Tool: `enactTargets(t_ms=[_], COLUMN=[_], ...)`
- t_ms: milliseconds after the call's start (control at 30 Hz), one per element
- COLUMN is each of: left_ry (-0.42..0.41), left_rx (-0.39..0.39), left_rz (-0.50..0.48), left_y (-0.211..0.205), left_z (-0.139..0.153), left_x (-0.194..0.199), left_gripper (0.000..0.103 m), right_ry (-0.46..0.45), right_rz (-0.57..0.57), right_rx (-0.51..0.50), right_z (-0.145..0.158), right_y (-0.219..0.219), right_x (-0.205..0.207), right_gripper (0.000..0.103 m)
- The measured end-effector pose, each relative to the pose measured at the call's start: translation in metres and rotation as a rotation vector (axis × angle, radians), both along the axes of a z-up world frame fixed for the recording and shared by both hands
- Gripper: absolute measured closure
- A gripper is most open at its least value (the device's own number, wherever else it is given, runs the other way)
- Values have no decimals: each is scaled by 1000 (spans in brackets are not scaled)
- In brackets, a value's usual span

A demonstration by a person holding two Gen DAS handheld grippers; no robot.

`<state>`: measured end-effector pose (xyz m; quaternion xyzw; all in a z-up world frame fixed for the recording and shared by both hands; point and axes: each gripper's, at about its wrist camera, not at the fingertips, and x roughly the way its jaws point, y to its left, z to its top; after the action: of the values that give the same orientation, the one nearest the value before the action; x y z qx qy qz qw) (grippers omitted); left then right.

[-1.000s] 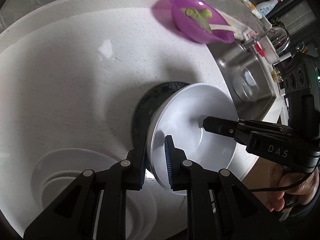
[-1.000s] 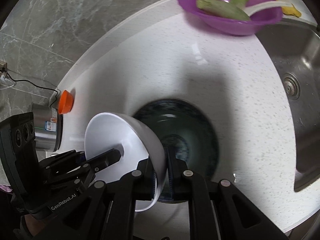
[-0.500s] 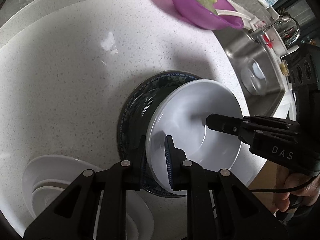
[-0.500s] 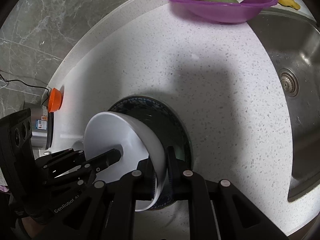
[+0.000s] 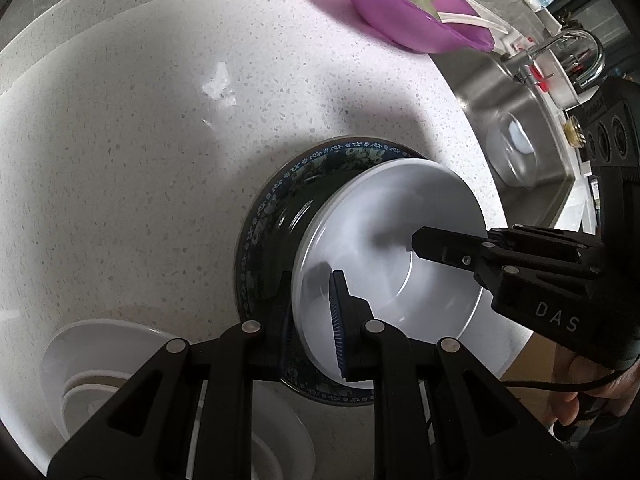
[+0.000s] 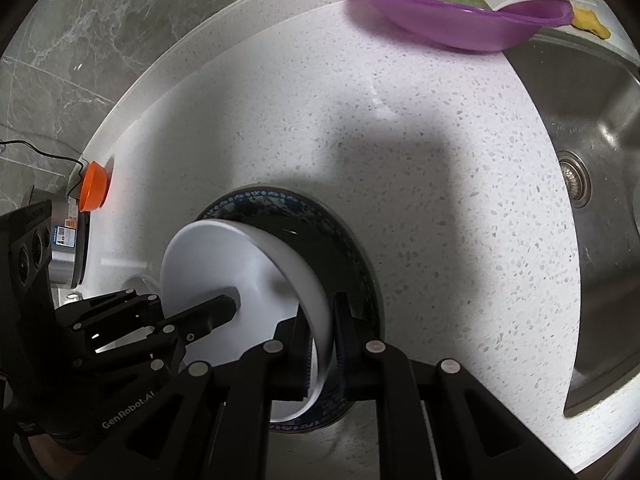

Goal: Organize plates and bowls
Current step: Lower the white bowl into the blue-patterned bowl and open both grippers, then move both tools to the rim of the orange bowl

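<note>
A white bowl (image 5: 392, 264) hangs tilted just above a dark blue patterned plate (image 5: 280, 208) on the speckled white counter. My left gripper (image 5: 310, 292) is shut on the bowl's near rim, one finger inside and one outside. From the right, one of the right gripper's fingers (image 5: 448, 246) reaches into the bowl. In the right wrist view my right gripper (image 6: 322, 320) is shut on the opposite rim of the white bowl (image 6: 224, 264), with the patterned plate (image 6: 348, 248) under and behind it. Whether the bowl touches the plate is hidden.
A stack of white dishes (image 5: 100, 364) sits left of the plate. A purple bowl (image 6: 452, 20) with green vegetables stands at the counter's back. The steel sink (image 6: 592, 128) and faucet (image 5: 576, 52) lie to the right. An orange cap (image 6: 94, 186) and metal container (image 6: 66, 248) are at the far left.
Both grippers have come down with the white bowl, and the counter and patterned plate look closer. The grips on the rim have not changed.
</note>
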<state>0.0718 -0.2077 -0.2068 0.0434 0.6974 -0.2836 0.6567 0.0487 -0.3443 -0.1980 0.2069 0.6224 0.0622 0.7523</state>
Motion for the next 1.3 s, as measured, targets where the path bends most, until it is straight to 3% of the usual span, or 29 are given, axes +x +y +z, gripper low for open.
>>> enactTargets(t_ms=[367, 467, 533, 633, 967, 1067, 1133, 1200, 1300], left_ry=[-28, -34, -42, -66, -113, -142, -156, -179, -217], left_rx=[-2, -19, -50, -66, -160, -205, -232, -239, -213], left_rz=[11, 5, 7, 16, 62, 95, 128, 168, 213], left_y=[-4, -6, -6, -5, 19, 38, 57, 79, 117], left_z=[2, 5, 10, 17, 47, 60, 68, 73, 78], left_x=[-3, -6, -8, -8, -5, -1, 4, 9, 14], left_gripper=[83, 74, 56, 45, 43, 30, 14, 3, 1], right_ry=[-6, 0, 3, 8, 12, 6, -18, -51, -108], right_rz=[35, 42, 45, 46, 25, 4, -3, -9, -16], right_rx=[-64, -73, -77, -88, -103, -98, -105, -109, -133], right_z=[1, 0, 0, -1, -2, 3, 12, 24, 45], right_y=[13, 14, 17, 18, 19, 17, 18, 19, 18], right_x=[4, 4, 4, 5, 7, 5, 3, 0, -5], right_gripper=[92, 93, 94, 94, 94, 80, 52, 39, 31])
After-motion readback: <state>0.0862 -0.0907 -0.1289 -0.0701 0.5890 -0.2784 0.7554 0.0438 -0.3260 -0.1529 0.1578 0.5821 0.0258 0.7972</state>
